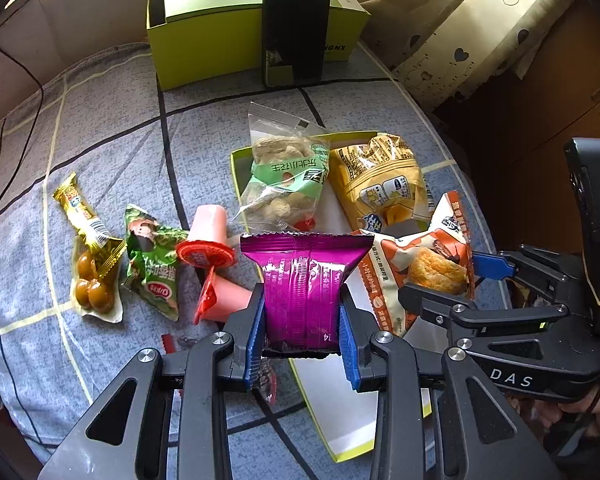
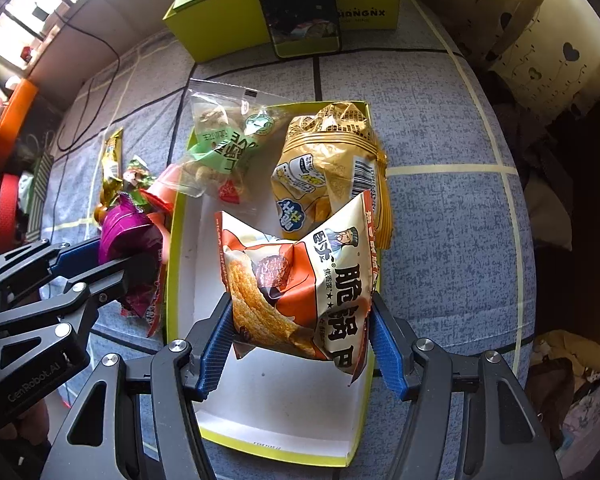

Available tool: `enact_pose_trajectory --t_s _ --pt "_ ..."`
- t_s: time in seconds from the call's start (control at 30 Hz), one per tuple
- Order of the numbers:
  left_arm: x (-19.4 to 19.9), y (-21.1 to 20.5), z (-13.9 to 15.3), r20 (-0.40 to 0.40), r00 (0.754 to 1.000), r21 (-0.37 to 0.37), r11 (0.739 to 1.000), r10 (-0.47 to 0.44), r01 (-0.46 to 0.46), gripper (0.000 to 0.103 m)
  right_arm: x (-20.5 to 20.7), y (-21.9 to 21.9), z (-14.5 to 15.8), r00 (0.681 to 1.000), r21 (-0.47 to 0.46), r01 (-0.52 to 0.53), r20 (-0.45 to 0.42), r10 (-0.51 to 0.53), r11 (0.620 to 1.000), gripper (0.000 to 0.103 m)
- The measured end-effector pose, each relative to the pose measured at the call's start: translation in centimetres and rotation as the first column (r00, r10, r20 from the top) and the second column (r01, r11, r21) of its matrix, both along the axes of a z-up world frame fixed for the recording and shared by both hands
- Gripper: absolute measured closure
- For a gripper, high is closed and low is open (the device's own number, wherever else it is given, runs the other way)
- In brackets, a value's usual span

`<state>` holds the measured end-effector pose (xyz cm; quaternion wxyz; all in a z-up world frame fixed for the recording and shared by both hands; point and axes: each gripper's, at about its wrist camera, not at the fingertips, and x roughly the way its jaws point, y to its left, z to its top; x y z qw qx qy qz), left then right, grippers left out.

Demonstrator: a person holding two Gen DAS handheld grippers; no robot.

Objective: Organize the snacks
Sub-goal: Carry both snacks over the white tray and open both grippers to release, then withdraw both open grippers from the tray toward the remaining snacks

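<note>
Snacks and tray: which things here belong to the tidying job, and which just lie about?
Part of the job:
- tray
- purple packet, in left gripper
- orange crisp bag, in right gripper
- peanut bag
- yellow bag
- green packet
- pink jelly cups

Lying about:
- phone
- green box
- cable

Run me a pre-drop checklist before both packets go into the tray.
1. Left hand-held gripper clamped on the purple packet: ok.
2. Right hand-held gripper clamped on the orange-and-white crisp packet: ok.
3. Crisp packet above the green-rimmed tray: ok.
4. Purple packet above the tray: not ok, it hangs at the tray's left edge in the right wrist view.
5. Bare tray floor left for two packets: ok, the near half is free; the peanut bag and yellow bag fill the far end.
6. Clearance between the two grippers: cannot tell.
</note>
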<state>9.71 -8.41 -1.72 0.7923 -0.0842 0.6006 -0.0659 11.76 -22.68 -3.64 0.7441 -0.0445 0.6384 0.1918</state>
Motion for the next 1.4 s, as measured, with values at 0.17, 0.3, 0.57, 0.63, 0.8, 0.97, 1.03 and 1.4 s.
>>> enact_pose_trajectory --t_s 0.17,0.3,0.57,0.63,0.8,0.97,1.03,1.4 --pt "1.4 -0.6 -0.7 -0.002 1.0 -0.013 1.0 -0.016 0.016 0.069 0.8 0.1 -0.7 1.0 -0.024 -0.012 -0.003 0.012 1.0 0.04" --pt "2.2 -1.0 -1.2 0.003 1.0 -0.023 0.999 -0.027 0.027 0.069 1.0 0.3 -1.1 1.0 -0.048 -0.025 -0.004 0.025 0.999 0.04" --pt "3.4 -1.3 -2.4 -0.002 0.999 -0.066 0.997 -0.034 0.034 0.069 0.8 0.8 -0.6 0.997 -0.063 -0.071 0.013 0.072 0.995 0.037" --pt "3.6 -1.2 -2.8 -0.011 0.999 -0.073 0.997 -0.035 0.034 0.069 0.8 0.8 -0.3 0.997 -0.068 -0.074 0.026 0.076 0.995 0.037" --pt "3.7 -1.3 -3.1 -0.01 0.999 -0.084 0.996 -0.043 0.042 0.063 0.9 0.4 0.0 0.997 -0.086 -0.059 0.04 0.063 0.995 0.037" --pt "3.3 -1.0 -1.7 0.026 0.999 -0.093 0.995 -0.041 0.043 0.056 0.3 -0.4 0.9 0.998 -0.075 -0.031 0.057 0.035 0.997 0.037" --pt "3.0 -0.7 -1.2 0.033 0.999 -0.09 0.995 -0.037 0.04 0.056 -0.1 -0.9 1.3 0.998 -0.06 -0.024 0.059 0.028 0.998 0.037" --pt "0.5 0.6 -1.1 -0.002 1.0 -0.04 0.999 0.008 -0.008 0.056 -1.5 -0.3 -0.7 0.998 -0.097 -0.062 0.008 0.063 0.993 0.07"
